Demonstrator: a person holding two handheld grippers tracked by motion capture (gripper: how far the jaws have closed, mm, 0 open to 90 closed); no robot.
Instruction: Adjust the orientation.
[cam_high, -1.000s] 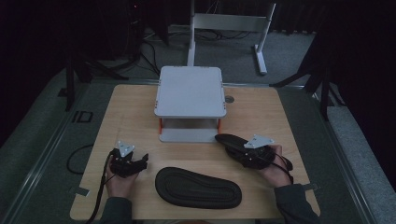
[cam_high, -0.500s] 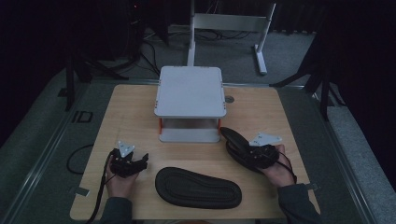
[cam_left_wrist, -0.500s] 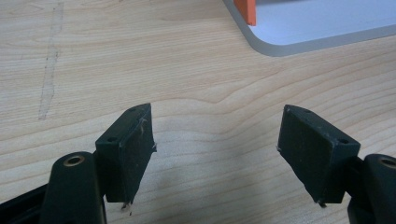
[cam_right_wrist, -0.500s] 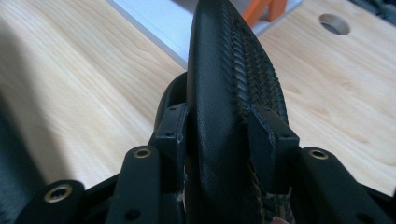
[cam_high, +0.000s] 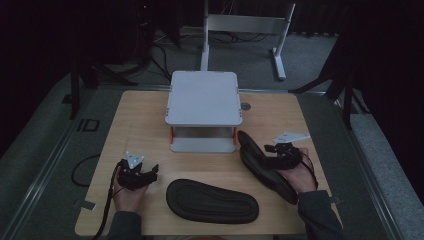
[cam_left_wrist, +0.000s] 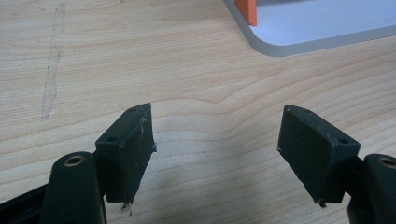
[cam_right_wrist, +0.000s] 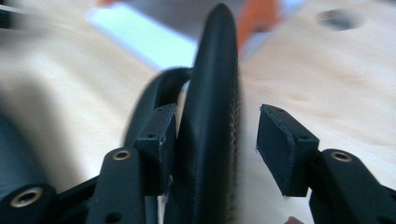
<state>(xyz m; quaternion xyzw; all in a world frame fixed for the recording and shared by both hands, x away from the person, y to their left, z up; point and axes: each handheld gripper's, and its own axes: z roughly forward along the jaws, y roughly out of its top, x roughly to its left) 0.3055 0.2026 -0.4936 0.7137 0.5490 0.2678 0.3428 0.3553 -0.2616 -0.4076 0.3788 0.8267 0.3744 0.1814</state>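
Observation:
One black slipper (cam_high: 212, 200) lies flat near the table's front edge, between the two hands. A second black slipper (cam_high: 250, 150) stands on its edge at the right, its toe pointing toward the white stand (cam_high: 204, 97). My right gripper (cam_high: 262, 156) straddles this slipper (cam_right_wrist: 212, 70). Its jaws have just been opening: in the right gripper view (cam_right_wrist: 212, 135) the left pad (cam_right_wrist: 159, 135) lies against the slipper by its strap, and the right pad (cam_right_wrist: 280, 140) stands off with a gap. My left gripper (cam_high: 152, 172) rests at the front left, open over bare wood (cam_left_wrist: 215, 140).
The white two-level stand with orange legs (cam_left_wrist: 246, 11) sits at the middle back of the wooden table (cam_high: 145, 120). A round hole (cam_high: 244, 106) is in the tabletop behind it. Cables and metal frames lie on the dark floor beyond.
The right hand has lifted slightly and the slipper in its jaws has tipped onto its edge and swung more lengthwise toward the stand. The left hand and the flat slipper stayed put.

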